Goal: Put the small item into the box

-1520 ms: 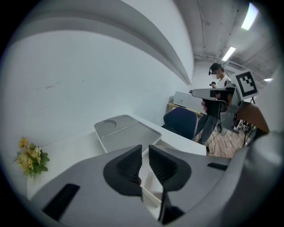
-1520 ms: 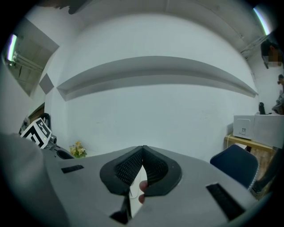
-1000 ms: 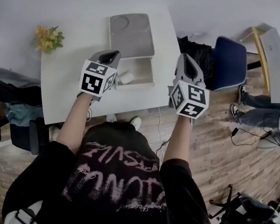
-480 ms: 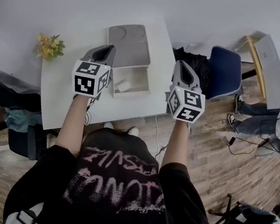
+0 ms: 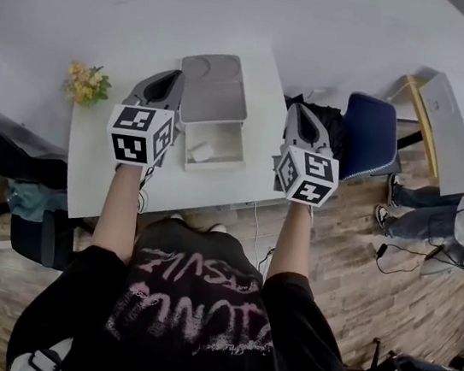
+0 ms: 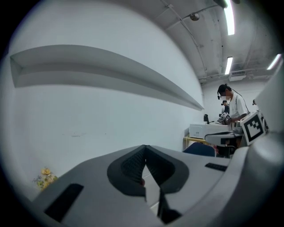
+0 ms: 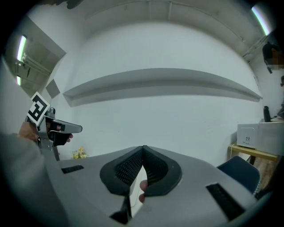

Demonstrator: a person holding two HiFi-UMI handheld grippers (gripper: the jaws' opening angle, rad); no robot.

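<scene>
Both grippers are hanging shut and empty above the surface (image 5: 95, 177), while the small item (image 5: 201, 151) is lying in the open box (image 5: 215, 167).

The person is holding the left gripper (image 5: 176, 77) and the right gripper (image 5: 300, 110) roughly level, one on either side of the box. Each pair of jaws is pressing together with nothing between them. The box is sitting on the white surface with its lid (image 5: 215, 87) folded back toward the wall, and the pale item is resting inside, toward the left. Yellow flowers (image 5: 86, 83) are sitting at the far left corner, and a blue chair (image 5: 370, 128) is standing off to the right.
</scene>
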